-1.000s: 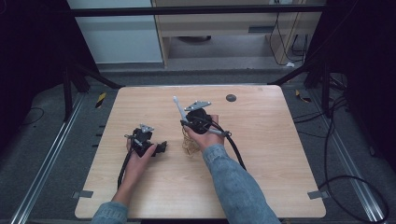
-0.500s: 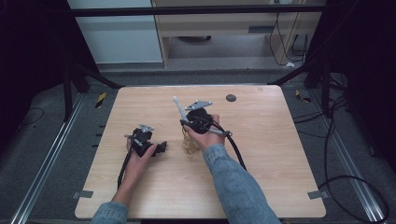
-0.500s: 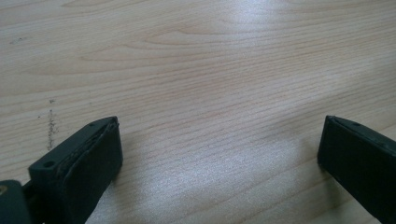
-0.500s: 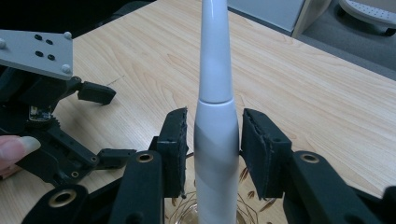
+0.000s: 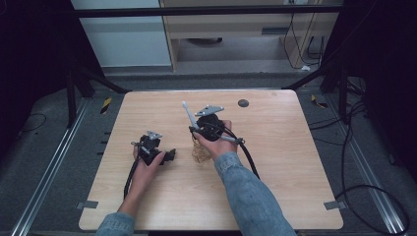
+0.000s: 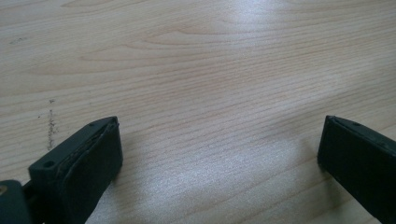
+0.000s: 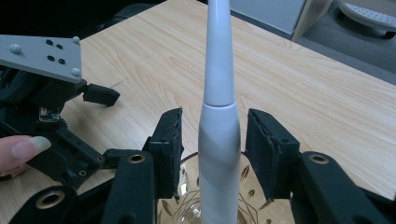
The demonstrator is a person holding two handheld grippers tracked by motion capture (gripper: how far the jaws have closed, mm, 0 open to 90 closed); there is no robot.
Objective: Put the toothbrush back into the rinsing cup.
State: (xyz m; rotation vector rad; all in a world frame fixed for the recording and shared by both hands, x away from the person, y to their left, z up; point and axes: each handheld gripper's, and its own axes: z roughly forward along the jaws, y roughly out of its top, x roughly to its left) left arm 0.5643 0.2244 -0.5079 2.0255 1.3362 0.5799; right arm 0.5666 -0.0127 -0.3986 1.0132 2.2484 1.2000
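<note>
White toothbrush handle [image 7: 218,140], slim and tapering, upright in patterned glass [image 7: 187,205] between just-parted right gripper [image 7: 214,140] pads.

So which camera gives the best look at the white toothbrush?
The right gripper view: the white toothbrush stands close up in a glass cup. In the high view it is a thin, small white stick.
</note>
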